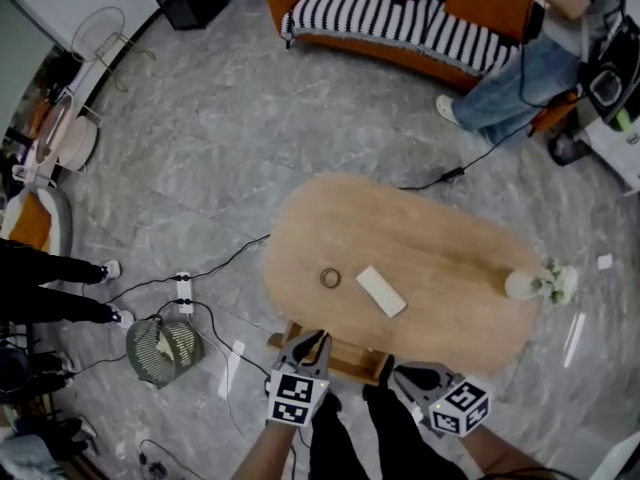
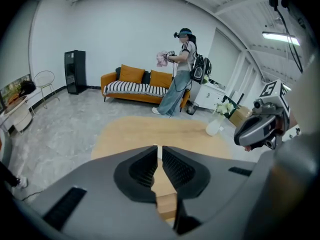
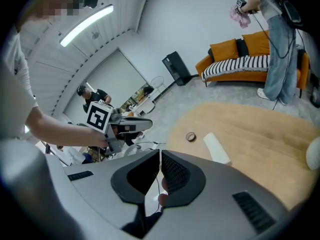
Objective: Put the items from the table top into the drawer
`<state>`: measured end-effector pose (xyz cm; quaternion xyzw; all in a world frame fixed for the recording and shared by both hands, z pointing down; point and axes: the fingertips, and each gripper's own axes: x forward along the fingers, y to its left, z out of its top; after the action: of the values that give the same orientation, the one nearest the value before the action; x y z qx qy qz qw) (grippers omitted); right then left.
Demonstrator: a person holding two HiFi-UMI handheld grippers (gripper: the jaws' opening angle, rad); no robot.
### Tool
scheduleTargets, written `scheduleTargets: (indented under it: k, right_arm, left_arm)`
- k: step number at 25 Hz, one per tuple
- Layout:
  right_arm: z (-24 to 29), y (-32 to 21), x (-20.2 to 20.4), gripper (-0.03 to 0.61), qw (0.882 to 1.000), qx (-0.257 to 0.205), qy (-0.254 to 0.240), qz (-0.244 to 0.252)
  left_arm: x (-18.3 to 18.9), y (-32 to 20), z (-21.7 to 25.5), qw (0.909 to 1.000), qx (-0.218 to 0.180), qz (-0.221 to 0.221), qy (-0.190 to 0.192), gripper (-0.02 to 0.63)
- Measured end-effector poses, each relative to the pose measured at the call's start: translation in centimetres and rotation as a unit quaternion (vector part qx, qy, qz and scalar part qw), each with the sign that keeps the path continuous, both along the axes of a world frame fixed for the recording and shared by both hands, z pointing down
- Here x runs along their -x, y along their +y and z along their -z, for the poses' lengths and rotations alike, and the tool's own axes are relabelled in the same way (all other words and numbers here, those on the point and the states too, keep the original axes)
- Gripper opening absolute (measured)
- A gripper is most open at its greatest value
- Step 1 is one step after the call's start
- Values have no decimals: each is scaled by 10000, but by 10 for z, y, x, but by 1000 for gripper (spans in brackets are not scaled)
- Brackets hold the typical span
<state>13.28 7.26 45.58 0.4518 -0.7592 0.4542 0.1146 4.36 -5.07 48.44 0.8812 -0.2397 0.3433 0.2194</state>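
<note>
While I hold my left gripper [image 1: 312, 340] and my right gripper [image 1: 402, 376] just off the near edge of the big oval light-wood tabletop [image 1: 440, 238], neither one has anything in it. My left fingers [image 2: 145, 169] are spread just a tiny bit, with a thin gap and nothing in it. My right fingers [image 3: 175, 173] are pressed together on nothing.

A small dark ring [image 1: 330, 277] lies on the tabletop, close to its near edge and toward its left end. A flat white block [image 1: 381, 291] lies near the ring but not touching it, more toward the middle of the tabletop. A white vase with pale flowers [image 1: 522, 285] stands at the right end of the tabletop.

A light-wood drawer [image 1: 335, 356] sticks out from under the near edge of the tabletop, right by my left gripper. Past the far side of the tabletop is an orange sofa with a black-and-white striped cover [image 1: 400, 13], and a person in blue jeans [image 1: 520, 78] is beside it.
</note>
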Motion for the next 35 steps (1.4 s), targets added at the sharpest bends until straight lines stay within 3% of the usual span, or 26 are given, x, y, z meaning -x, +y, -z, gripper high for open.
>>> scheduleTargets:
  k: [13,23,29,35]
  right_arm:
    - [-86,1,13,34,9986,188,-277,407]
    - [-140,-5,-7,34,9984,264,-390,305]
    - [-156,-11,-5,34,9980,245,-502,289]
    - [-167,-1,-8,34,9974,365,-526,322]
  left_arm:
    - [-37,-28,-106,9969,-167,-558,-522,58]
    - [-51,-37,-188,9926,-4,-625,-1043,69]
    - [-50,-56,-220,9872,-27,-682,-1441,91]
    - [-53,-65,-240,9748,-89,-1164,-1899,107]
